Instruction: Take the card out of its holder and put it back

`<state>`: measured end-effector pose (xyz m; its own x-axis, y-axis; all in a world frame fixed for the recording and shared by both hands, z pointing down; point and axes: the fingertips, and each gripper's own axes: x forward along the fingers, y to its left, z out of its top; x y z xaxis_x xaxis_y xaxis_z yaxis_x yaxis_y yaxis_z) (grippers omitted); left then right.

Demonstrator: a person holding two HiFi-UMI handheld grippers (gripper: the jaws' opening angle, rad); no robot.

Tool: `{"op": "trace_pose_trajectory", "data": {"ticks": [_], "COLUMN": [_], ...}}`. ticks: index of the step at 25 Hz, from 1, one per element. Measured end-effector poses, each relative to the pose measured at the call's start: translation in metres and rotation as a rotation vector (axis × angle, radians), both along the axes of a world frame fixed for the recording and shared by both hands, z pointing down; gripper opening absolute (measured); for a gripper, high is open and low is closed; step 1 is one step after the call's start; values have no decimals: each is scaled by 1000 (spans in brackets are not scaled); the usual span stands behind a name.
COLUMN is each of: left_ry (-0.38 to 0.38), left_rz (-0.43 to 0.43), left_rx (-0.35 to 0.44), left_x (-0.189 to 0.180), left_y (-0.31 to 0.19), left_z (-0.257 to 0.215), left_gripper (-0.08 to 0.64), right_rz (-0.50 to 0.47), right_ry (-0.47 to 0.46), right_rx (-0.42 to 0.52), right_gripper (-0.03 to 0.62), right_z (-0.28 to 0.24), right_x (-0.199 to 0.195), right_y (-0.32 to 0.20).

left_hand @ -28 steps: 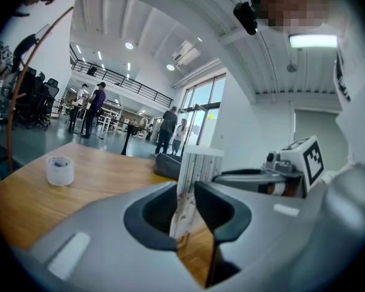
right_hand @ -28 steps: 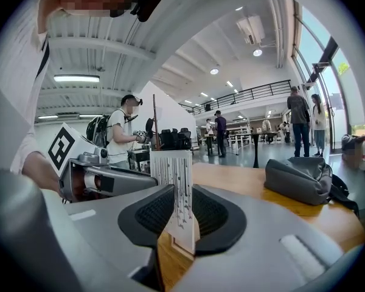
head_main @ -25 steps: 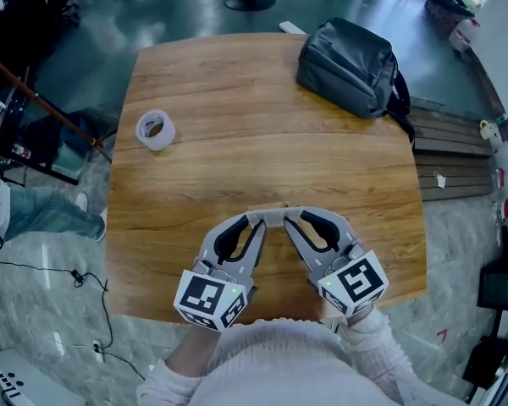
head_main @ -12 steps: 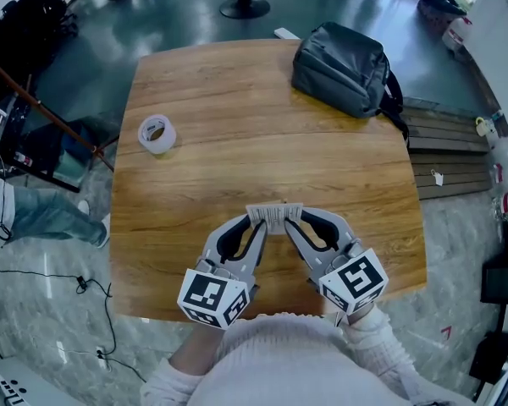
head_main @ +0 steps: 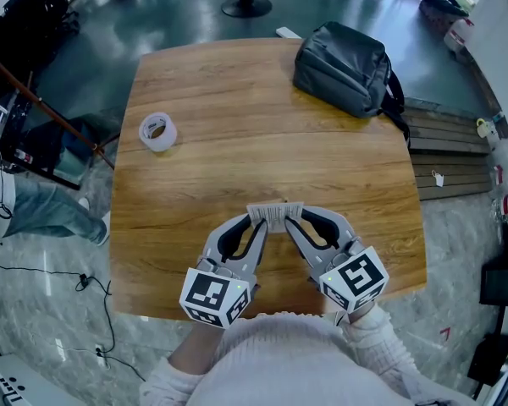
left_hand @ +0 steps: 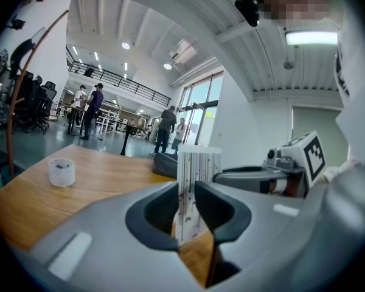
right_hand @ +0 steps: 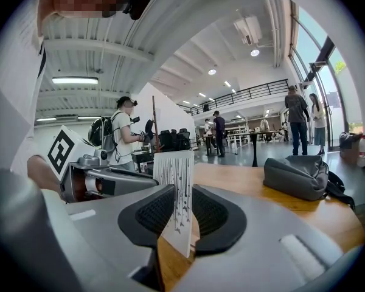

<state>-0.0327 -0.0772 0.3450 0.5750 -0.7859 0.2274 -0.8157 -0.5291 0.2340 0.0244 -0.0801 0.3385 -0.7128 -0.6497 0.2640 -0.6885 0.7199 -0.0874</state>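
A white card (head_main: 273,216) with thin dark stripes is held up over the near part of the wooden table (head_main: 237,91), its striped face towards the head view. My left gripper (head_main: 260,222) is shut on its left end and my right gripper (head_main: 289,220) is shut on its right end. In the left gripper view the card (left_hand: 198,163) stands upright between the dark pads of the left gripper (left_hand: 185,193). The right gripper view shows the card (right_hand: 175,169) pinched in the right gripper (right_hand: 181,205). I cannot tell card from holder.
A roll of clear tape (head_main: 157,131) lies near the table's left edge. A grey backpack (head_main: 347,66) sits at the far right corner. People stand in the hall (left_hand: 167,126) beyond the table. A seated person's leg (head_main: 34,210) is on the floor at left.
The card was edge-on and low between the fingertips a second ago; now it is tipped up and shows its striped face. Both grippers stay close together.
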Motion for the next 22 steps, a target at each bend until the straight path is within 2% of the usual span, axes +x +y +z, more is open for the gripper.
{"op": "trace_pose_trajectory", "data": {"ticks": [13,22], "left_ry": [8,24], "left_rz": [-7,-27], "left_rx": [17,18], "left_x": [0,-4], "left_y": [-6,-30], "left_z": [1,7], "left_gripper": [87,84], "right_rz": [3,-8], "right_ry": [-8,-10], "right_rx": [-5,-19], "right_gripper": [83,84], "right_z": [3,12], "right_x": [1,-2], "right_y": [-7,-34]}}
